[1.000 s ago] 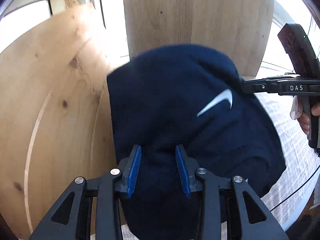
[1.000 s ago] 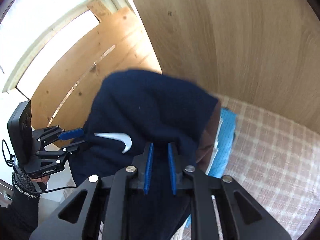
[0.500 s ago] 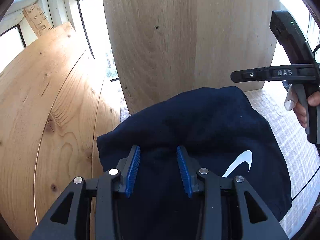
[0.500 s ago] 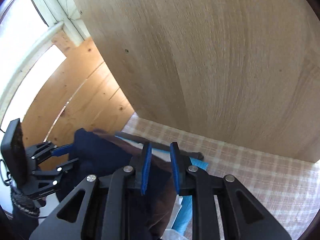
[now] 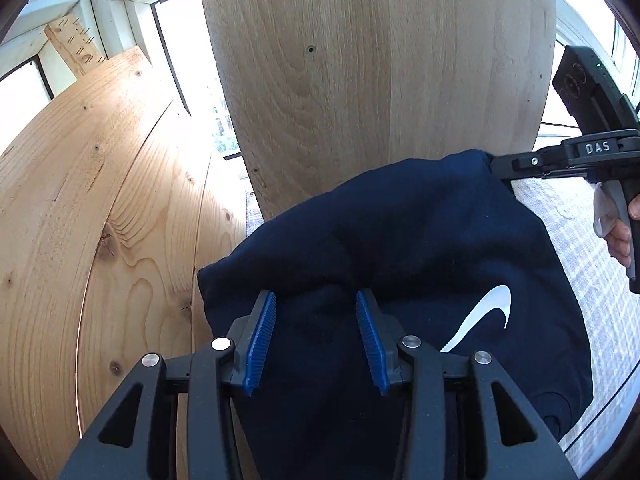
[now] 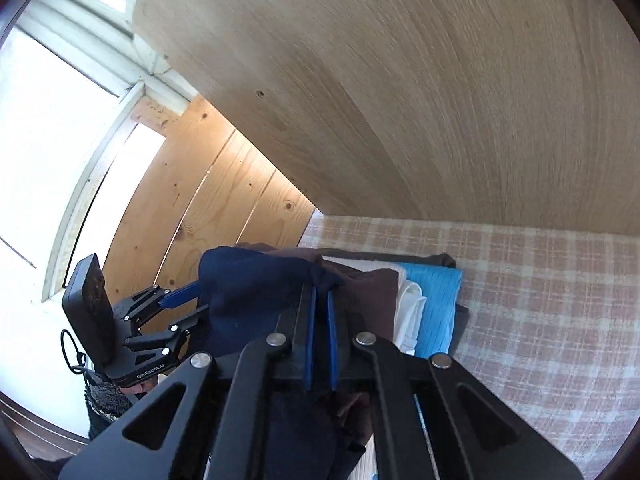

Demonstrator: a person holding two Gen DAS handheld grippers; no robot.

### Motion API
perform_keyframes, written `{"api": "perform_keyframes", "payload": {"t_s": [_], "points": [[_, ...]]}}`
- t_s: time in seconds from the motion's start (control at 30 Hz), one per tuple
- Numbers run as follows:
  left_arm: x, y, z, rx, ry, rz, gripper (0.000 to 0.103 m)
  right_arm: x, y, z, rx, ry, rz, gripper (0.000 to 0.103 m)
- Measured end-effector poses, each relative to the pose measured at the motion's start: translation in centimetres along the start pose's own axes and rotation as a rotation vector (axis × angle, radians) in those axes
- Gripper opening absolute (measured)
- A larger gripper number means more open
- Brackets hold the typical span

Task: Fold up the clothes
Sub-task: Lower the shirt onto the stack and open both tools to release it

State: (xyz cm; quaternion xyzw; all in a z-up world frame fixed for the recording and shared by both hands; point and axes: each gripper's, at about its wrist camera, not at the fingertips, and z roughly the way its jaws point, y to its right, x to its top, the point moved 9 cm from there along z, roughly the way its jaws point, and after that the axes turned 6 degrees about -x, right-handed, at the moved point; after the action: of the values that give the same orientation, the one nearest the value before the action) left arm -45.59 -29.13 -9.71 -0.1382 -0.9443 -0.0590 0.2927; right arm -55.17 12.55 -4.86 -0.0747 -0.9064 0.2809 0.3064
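Two grippers | left gripper (image 5: 316, 300) spread over navy sweatshirt (image 5: 420, 248) | right gripper (image 6: 321, 292) pinching sweatshirt edge

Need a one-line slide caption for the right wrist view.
Right gripper pinches the navy sweatshirt over a stack of folded clothes on a checked cloth.

Navy sweatshirt (image 5: 420, 240) with a white swoosh logo (image 5: 486, 312). Blue ribbed pads on black fingers (image 5: 260, 332). Pale checked cloth (image 6: 540, 300) in pinkish-beige and white on the surface. Stack beside it: brown garment (image 6: 372, 292), white one (image 6: 408, 308), bright blue one (image 6: 436, 300), dark grey underneath. Light oak-grain panel (image 6: 400, 80), knotty orange pine boards (image 5: 100, 220).
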Motion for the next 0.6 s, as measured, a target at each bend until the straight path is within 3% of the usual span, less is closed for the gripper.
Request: {"api": "perform_keyframes", "payload": {"t_s": [0.07,0.1,0.2,0.27,0.4,0.47,0.6], "points": [[-0.1,0.0,-0.2,-0.003,0.003,-0.004,0.041,1.2,-0.7,-1.2,-0.078,0.039,-0.087,0.005],[-0.1,-0.1,0.0,-0.005,0.004,-0.006,0.042,1.7,-0.2,-1.0,-0.169,0.052,-0.144,0.003],[-0.1,-0.3,0.6,-0.007,-0.002,-0.01,0.047,1.4,2.7,1.9,-0.31,-0.065,-0.161,0.003],[0.0,-0.6,0.1,-0.014,-0.005,-0.019,0.048,1.1,3.6,2.1,-0.446,-0.083,-0.229,0.003],[1.4,-2.7,-3.9,0.023,0.111,-0.08,0.046,1.7,-0.3,-2.1,-0.408,0.094,-0.271,0.007],[2.0,-3.6,-4.2,0.007,0.13,-0.118,0.046,1.1,-3.4,-2.2,-0.334,0.109,-0.325,0.01],[2.1,-3.5,-1.5,-0.032,0.085,-0.112,0.046,-0.8,-4.8,3.2,-0.366,0.008,-0.417,0.015]]}}
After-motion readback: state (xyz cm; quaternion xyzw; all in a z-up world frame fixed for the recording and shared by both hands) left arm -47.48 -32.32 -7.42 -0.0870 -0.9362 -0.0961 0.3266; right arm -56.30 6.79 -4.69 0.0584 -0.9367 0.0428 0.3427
